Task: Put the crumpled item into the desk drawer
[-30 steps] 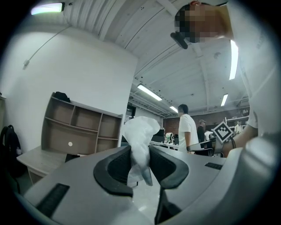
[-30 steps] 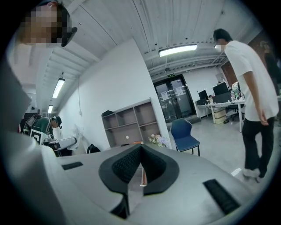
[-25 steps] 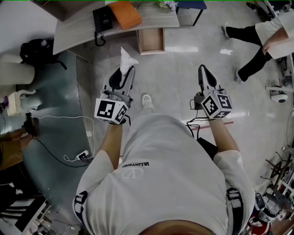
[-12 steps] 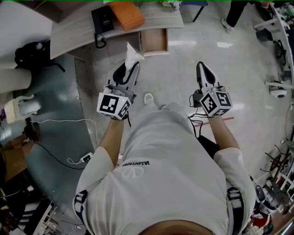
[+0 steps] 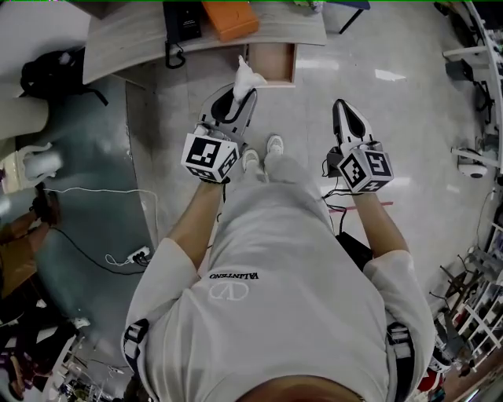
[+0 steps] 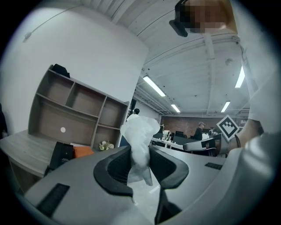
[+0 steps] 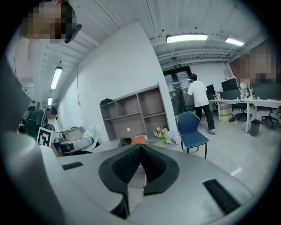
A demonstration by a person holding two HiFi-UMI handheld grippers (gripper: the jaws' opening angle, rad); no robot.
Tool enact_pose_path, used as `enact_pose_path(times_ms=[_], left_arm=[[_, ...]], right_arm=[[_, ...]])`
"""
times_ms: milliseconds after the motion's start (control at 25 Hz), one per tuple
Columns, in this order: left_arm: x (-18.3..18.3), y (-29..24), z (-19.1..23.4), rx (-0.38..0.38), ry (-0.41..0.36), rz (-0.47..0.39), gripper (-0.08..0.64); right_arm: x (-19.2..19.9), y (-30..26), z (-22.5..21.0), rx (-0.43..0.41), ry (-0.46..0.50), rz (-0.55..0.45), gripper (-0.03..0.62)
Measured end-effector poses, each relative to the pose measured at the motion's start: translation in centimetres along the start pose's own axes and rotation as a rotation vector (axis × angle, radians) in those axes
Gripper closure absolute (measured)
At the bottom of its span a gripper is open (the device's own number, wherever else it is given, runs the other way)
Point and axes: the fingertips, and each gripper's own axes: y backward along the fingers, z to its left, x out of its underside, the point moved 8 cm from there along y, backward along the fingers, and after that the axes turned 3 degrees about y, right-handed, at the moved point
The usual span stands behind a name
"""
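My left gripper is shut on a white crumpled item that sticks up past its tips. In the left gripper view the item is pinched between the black pads. It hangs just short of the open wooden desk drawer, which juts from the grey desk. My right gripper is held out over the floor to the right of the drawer, its jaws shut with nothing in them.
An orange box and a black phone lie on the desk. A shelf unit, flowers and a blue chair stand beyond. A cable and power strip lie on the floor at left.
The desk and drawer have come nearer. My left gripper carried the crumpled item forward and right, up to the drawer's front. The person at the right has left the head view.
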Motion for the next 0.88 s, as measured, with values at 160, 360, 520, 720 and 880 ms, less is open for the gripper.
enact_pose_path(times_ms=[160, 360, 520, 720, 880], left_arm=[[1.7, -3.1, 0.9, -0.016, 0.011, 0.043, 0.448], [6.1, -7.3, 3.5, -0.084, 0.028, 0.137, 0.448], [9.8, -9.5, 5.4, -0.148, 0.073, 0.198, 0.448], [13.3, -11.6, 5.8, -0.177, 0.108, 0.237, 0.448], [15.6, -13.6, 5.9, -0.187, 0.124, 0.258, 0.448]], right_arm=[[1.2, -3.1, -0.5, -0.030, -0.006, 0.033, 0.594], [4.1, -8.9, -1.0, -0.091, 0.018, 0.092, 0.594], [6.9, -13.1, -1.7, -0.116, -0.009, 0.127, 0.594], [9.9, -16.6, -3.1, -0.118, -0.049, 0.158, 0.594], [11.1, -18.3, -4.9, -0.116, -0.073, 0.169, 0.594]])
